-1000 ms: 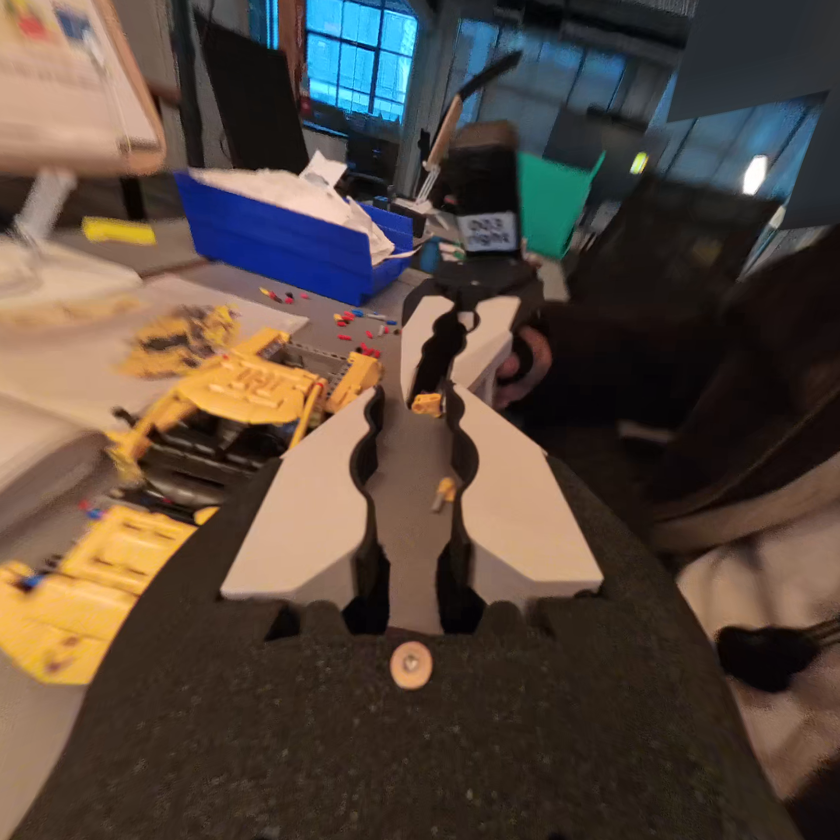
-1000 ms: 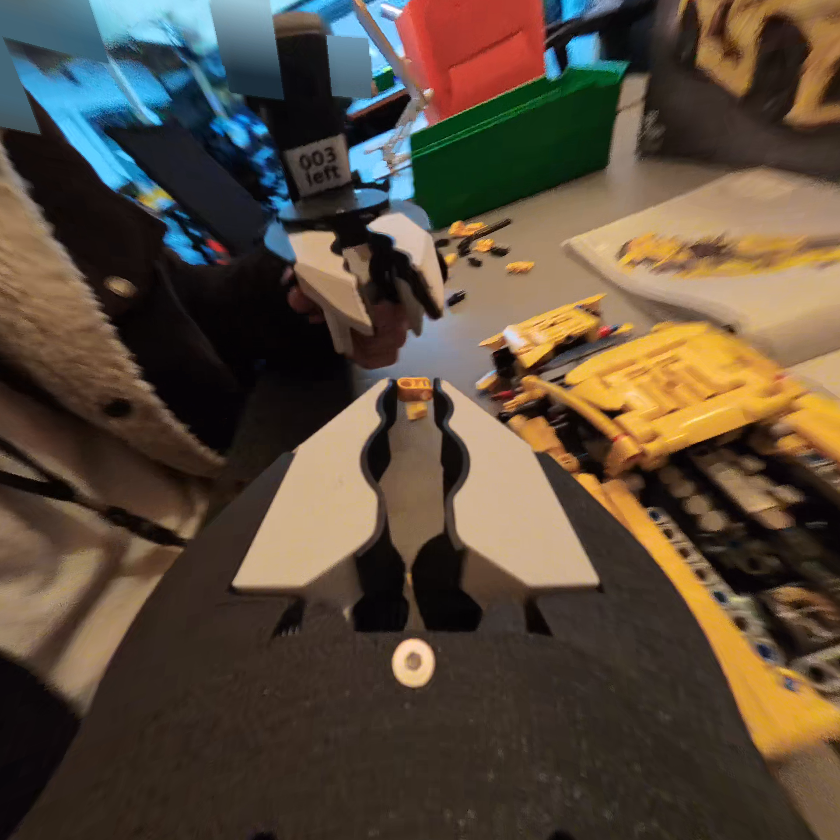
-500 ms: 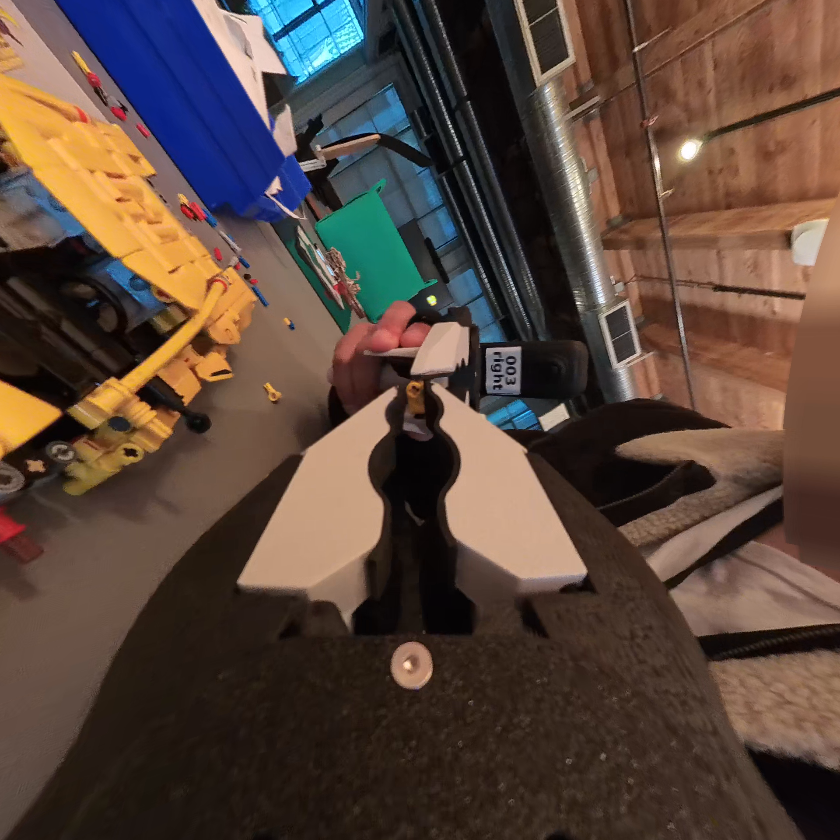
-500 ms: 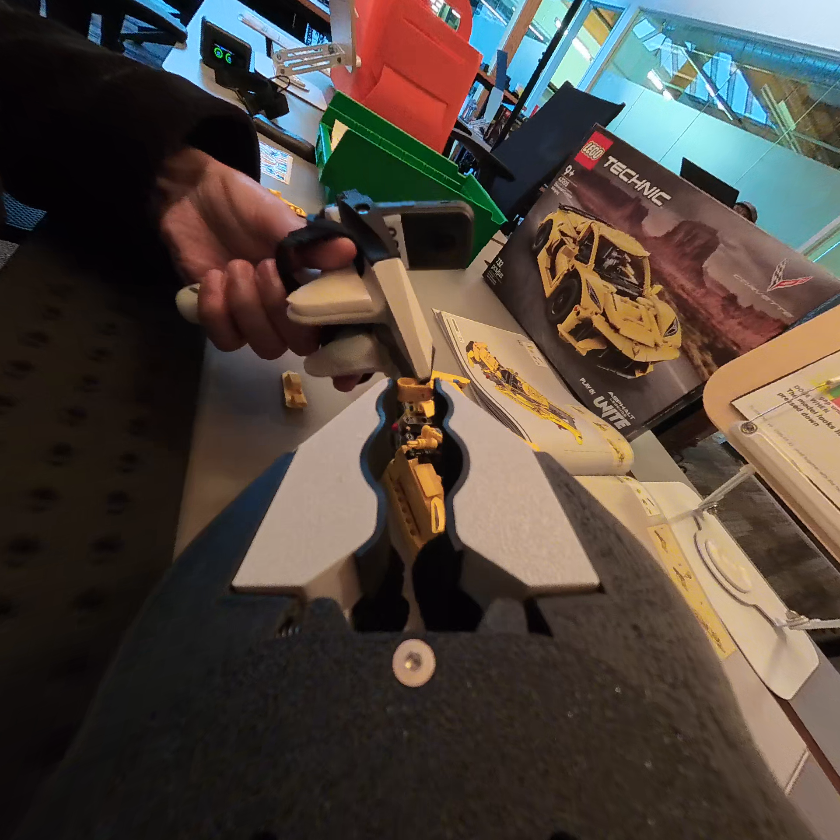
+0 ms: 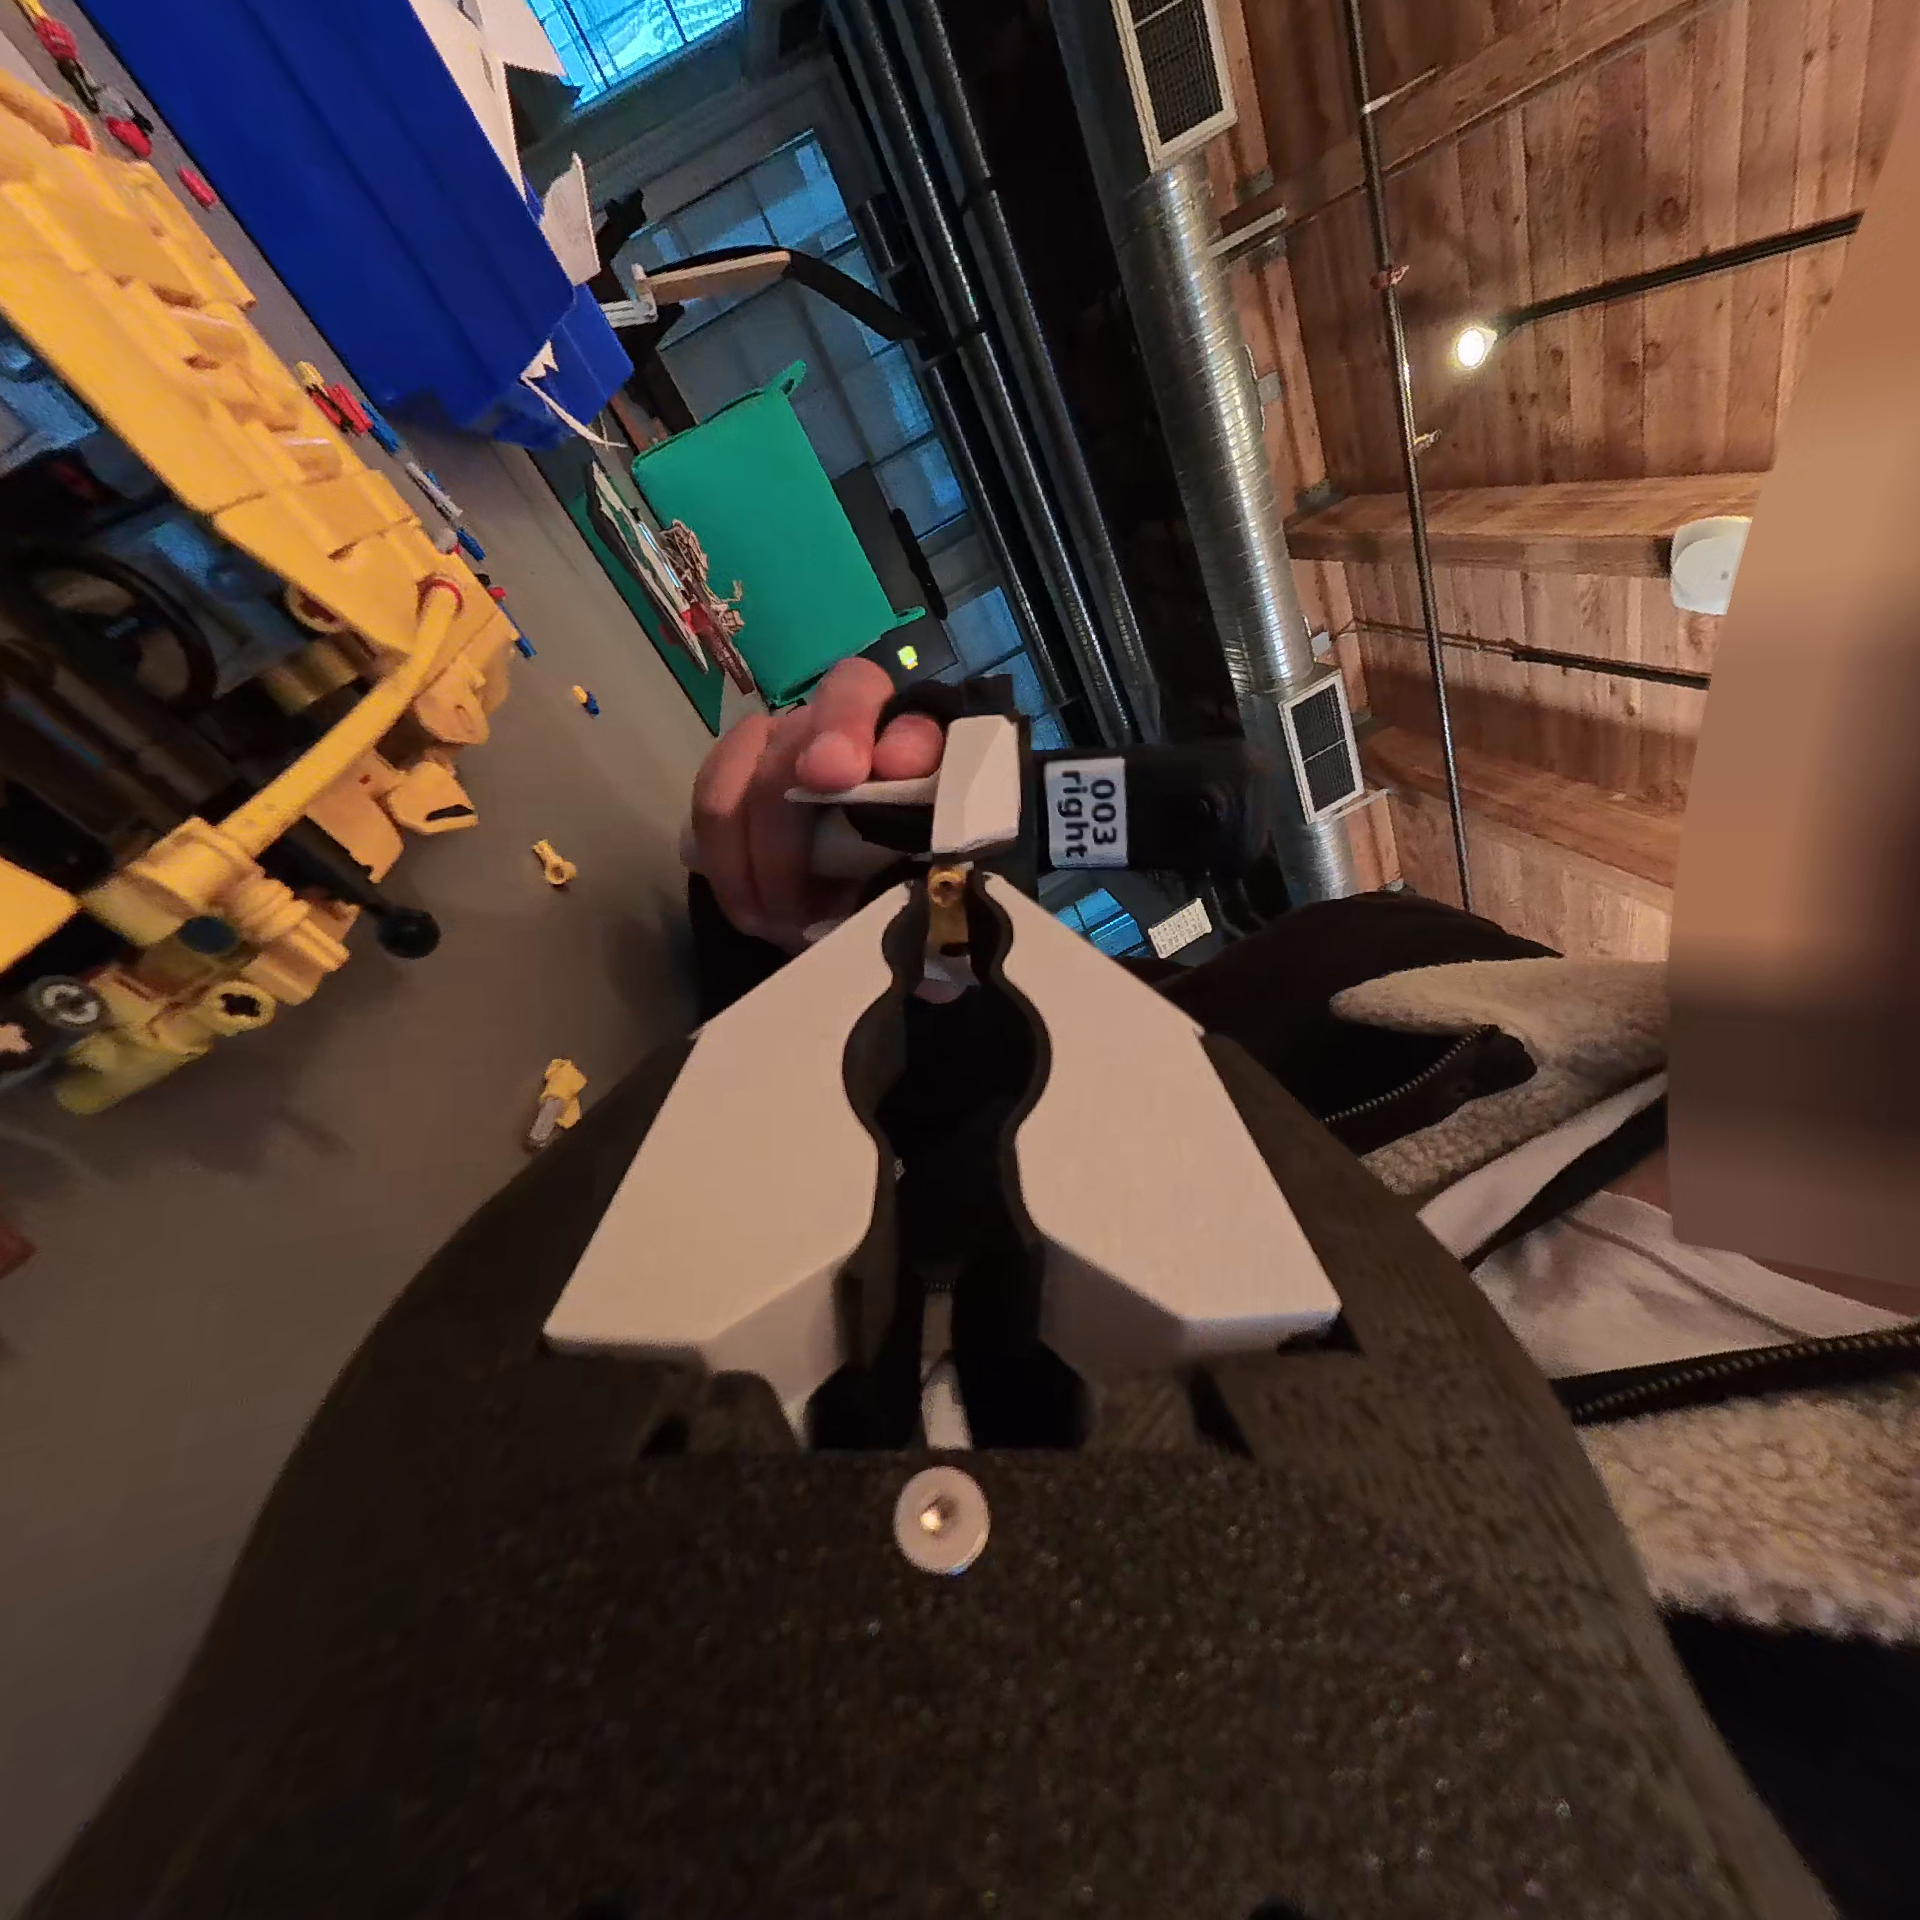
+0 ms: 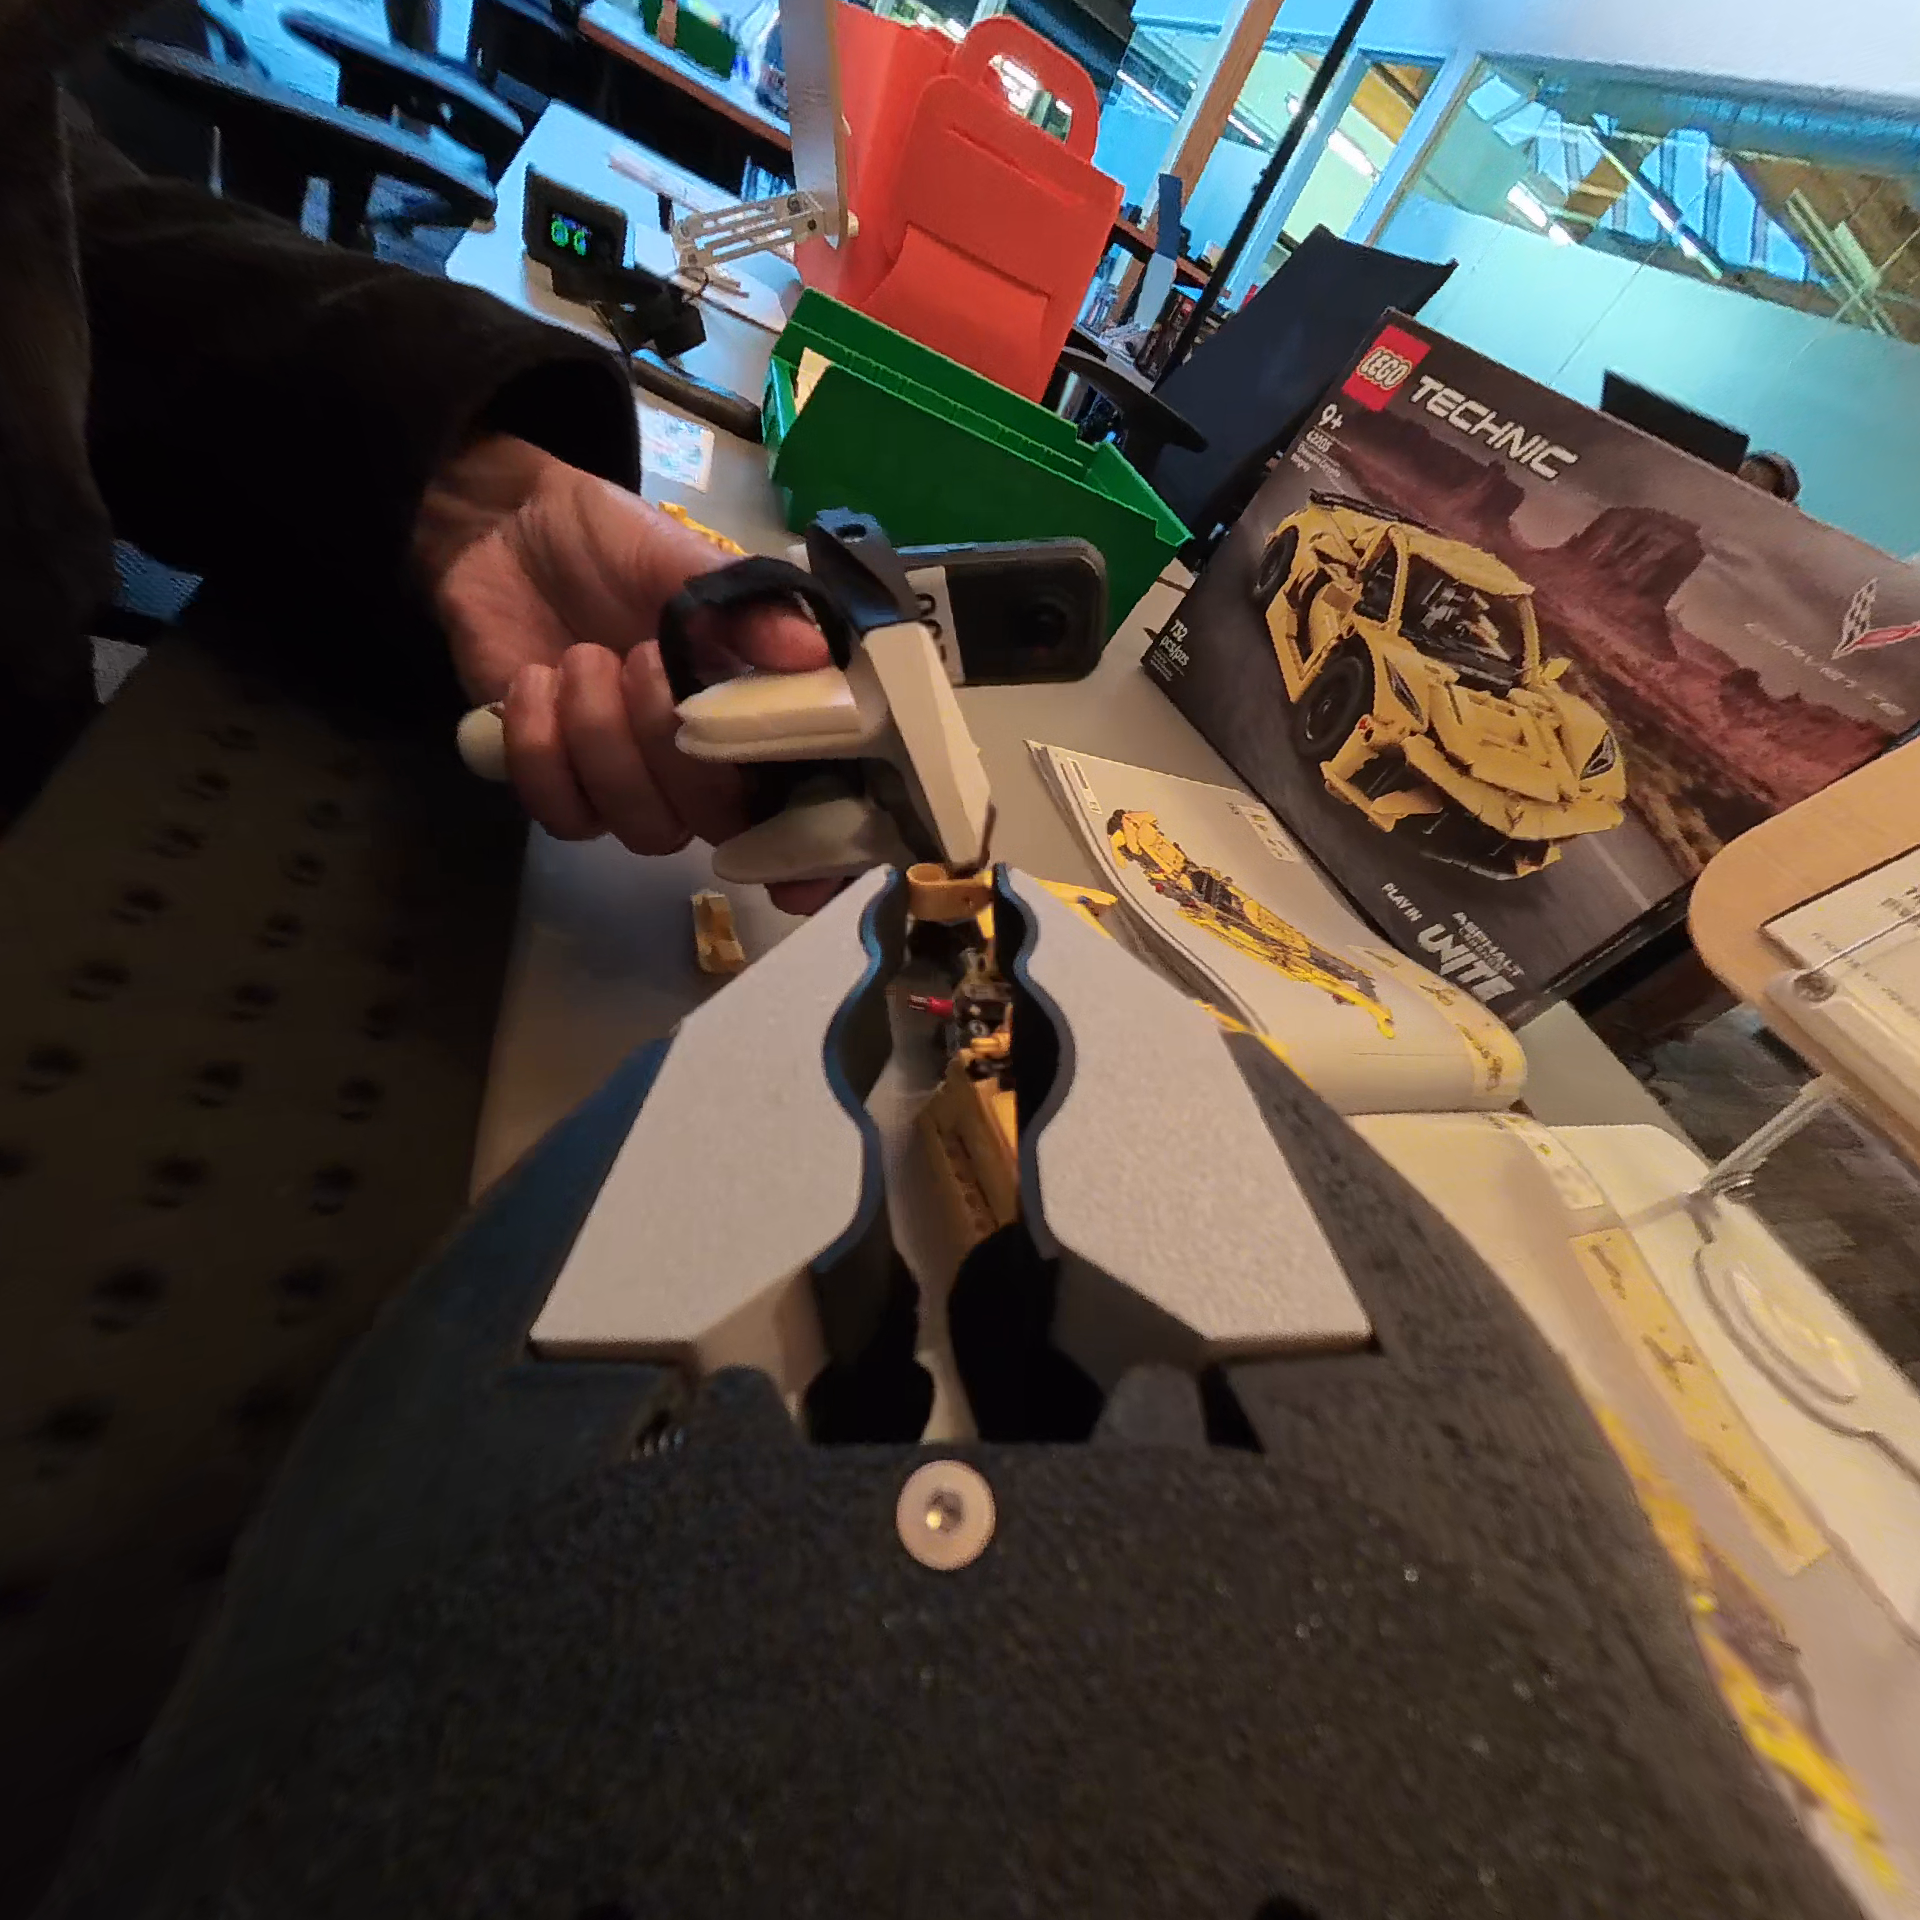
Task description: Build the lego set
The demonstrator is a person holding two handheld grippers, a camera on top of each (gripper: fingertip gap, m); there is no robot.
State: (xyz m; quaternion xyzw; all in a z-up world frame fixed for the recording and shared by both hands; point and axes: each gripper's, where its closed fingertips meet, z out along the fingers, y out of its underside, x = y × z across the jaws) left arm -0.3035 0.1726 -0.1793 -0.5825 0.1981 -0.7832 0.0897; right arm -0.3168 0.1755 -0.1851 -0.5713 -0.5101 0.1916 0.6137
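Both grippers are raised above the grey table and meet tip to tip. My left gripper [image 5: 945, 896] is shut on a small yellow pin piece [image 5: 943, 891]. My right gripper [image 6: 943, 891] is shut on a yellow connector piece [image 6: 940, 894]. In the right wrist view the left gripper's fingers [image 6: 925, 727] come down from above and touch that connector. In the left wrist view the right gripper [image 5: 971, 795], held by a hand, faces mine just past the pin. The yellow Lego car model [image 5: 208, 540] stands on the table at the left.
Loose yellow pieces [image 5: 556, 1101] lie on the table [image 5: 312, 1247] near the car. A blue bin [image 5: 343, 197] and a green bin [image 6: 935, 468] stand behind. The set's box [image 6: 1507, 665] and instruction booklet [image 6: 1247, 935] are at the right. Left and right tips are no more than a few centimetres apart.
Both grippers lifted off the table and tilted, coming tip to tip. My left gripper, open a second ago, has closed on the small yellow pin. The right one kept its connector.
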